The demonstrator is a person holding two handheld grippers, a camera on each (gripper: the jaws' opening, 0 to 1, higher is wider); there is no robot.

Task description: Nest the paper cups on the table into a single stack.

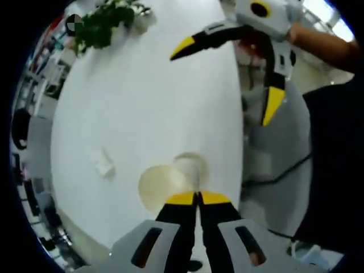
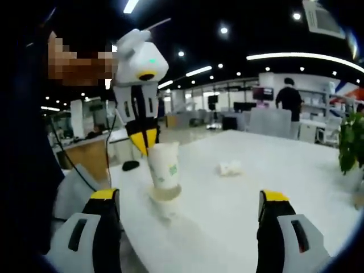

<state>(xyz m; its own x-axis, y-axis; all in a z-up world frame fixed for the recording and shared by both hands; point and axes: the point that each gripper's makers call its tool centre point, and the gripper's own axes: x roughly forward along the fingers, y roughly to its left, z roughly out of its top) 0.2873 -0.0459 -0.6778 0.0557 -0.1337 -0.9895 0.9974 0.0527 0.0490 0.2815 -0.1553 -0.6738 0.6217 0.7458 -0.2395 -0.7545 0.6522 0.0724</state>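
Note:
A white paper cup point(image 2: 164, 168) with green print stands upright near the table's edge, a wider pale ring at its foot; I cannot tell whether that ring is a second cup. From above, its cream mouth point(image 1: 162, 186) shows, with a smaller pale circle beside it. My left gripper point(image 1: 197, 197) is shut on the cup's rim and, in the right gripper view, my left gripper point(image 2: 144, 142) comes down onto the rim from above. My right gripper point(image 2: 190, 224) is open, a short way in front of the cup, nothing between its fingers. The right gripper point(image 1: 227, 79) hangs over the table's far edge.
The white glossy table point(image 2: 273, 170) carries a crumpled white scrap point(image 2: 230, 168), also the scrap point(image 1: 103, 162), and a potted plant point(image 1: 108, 23) at one end. A dark small object point(image 2: 130, 165) lies near the edge. Cables and a grey chair point(image 1: 278, 165) are beside the table.

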